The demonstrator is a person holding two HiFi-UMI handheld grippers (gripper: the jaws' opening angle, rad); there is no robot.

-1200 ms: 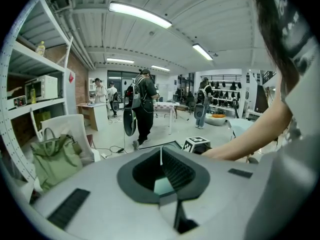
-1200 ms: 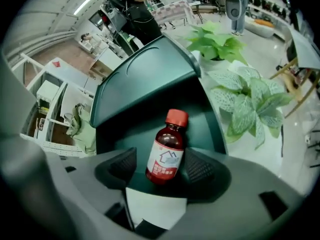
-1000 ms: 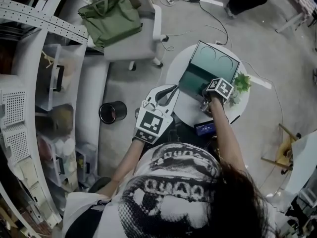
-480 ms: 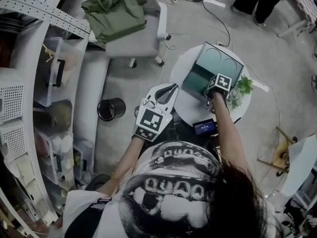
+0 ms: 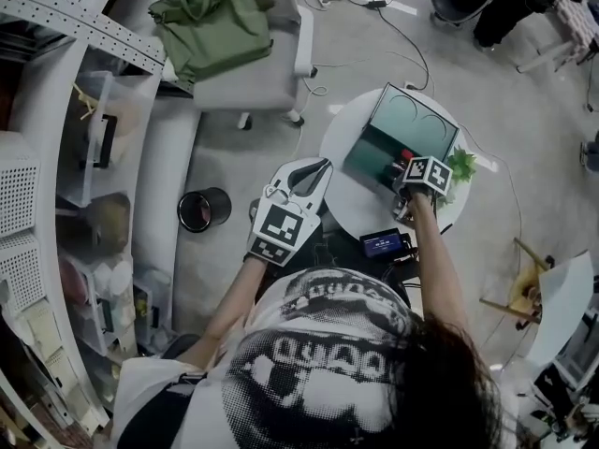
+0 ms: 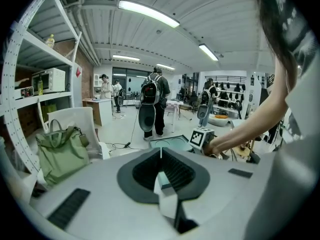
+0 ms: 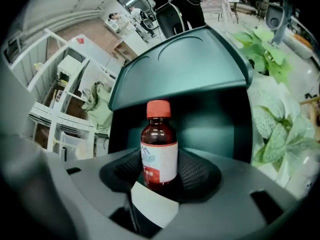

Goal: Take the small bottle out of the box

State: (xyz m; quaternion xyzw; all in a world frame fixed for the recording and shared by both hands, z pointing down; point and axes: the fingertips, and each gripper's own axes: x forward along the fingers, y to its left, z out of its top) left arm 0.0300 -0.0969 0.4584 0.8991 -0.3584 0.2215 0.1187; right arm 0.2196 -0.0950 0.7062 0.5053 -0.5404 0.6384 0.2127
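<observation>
A small brown bottle (image 7: 159, 146) with a red cap and a white label stands upright between the pads of my right gripper (image 7: 160, 173), which is shut on it; the jaws have just been closing round it. Behind it the dark green box (image 7: 185, 69) lies with its lid raised. From the head view the box (image 5: 398, 120) sits on a round white table (image 5: 348, 204), the bottle's red cap (image 5: 406, 155) shows just past my right gripper (image 5: 408, 183) at the box's near right corner. My left gripper (image 5: 321, 165) hangs shut and empty left of the box, over the table's edge.
A leafy plant (image 5: 459, 162) stands right of the box. A small dark device (image 5: 384, 243) lies at the table's near edge. A chair with a green bag (image 5: 211, 26), a black bin (image 5: 204, 209) and shelving stand to the left. People stand in the room (image 6: 152, 101).
My right gripper has shifted to the right and towards me at the box's corner, and the bottle's red cap now shows beside it. The left gripper has drifted slightly.
</observation>
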